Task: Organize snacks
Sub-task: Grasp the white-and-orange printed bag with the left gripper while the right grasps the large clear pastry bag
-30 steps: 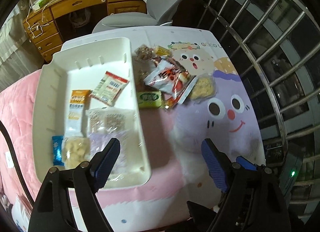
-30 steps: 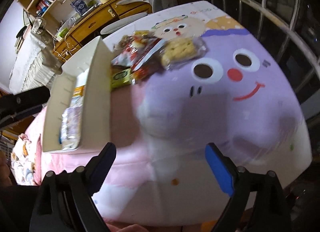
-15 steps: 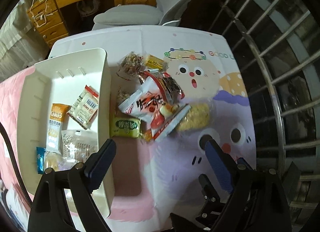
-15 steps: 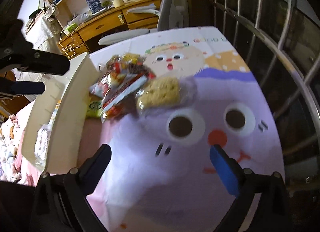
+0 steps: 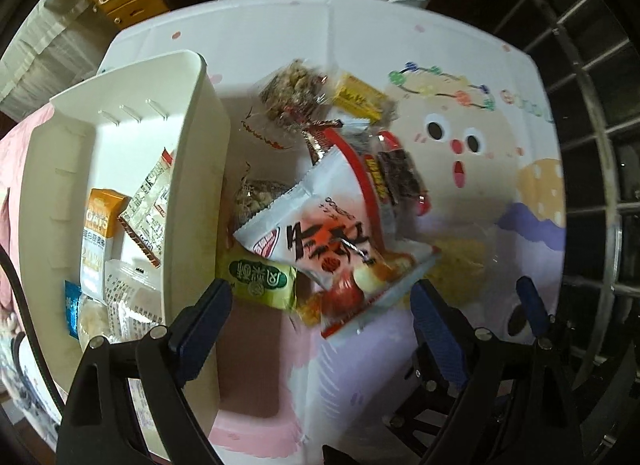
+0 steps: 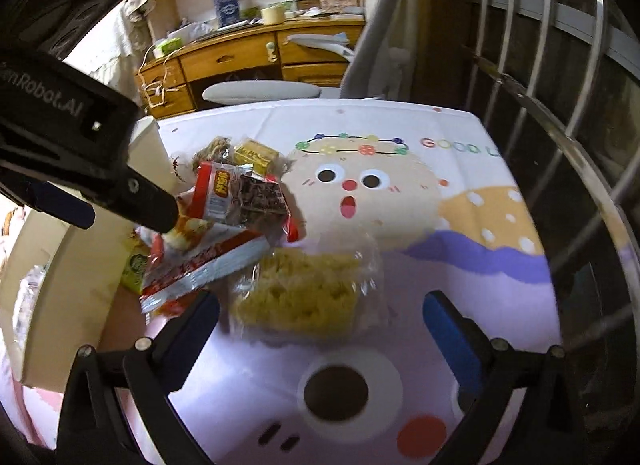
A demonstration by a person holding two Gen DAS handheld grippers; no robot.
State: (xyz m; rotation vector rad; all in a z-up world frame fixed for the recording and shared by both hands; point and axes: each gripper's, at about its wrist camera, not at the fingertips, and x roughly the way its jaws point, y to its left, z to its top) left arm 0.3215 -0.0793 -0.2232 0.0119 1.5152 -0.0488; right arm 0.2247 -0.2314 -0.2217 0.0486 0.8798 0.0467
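A pile of snack packets lies on the cartoon tablecloth right of a white bin. On top is a white and red packet, with a green packet beside it, a dark red-edged packet, a yellow box and a clear bag of yellow noodle cake. The bin holds several packets, among them an orange-topped bar. My left gripper is open just above the pile's near edge. My right gripper is open, straddling the noodle cake bag. The left gripper's body shows in the right wrist view.
A grey office chair stands beyond the table's far edge, with a wooden desk and shelves behind. Metal window bars run along the right side. The tablecloth extends right of the pile.
Both grippers have moved forward and down toward the snack pile. The left one shifted right from over the bin to the pile. Both stay open.
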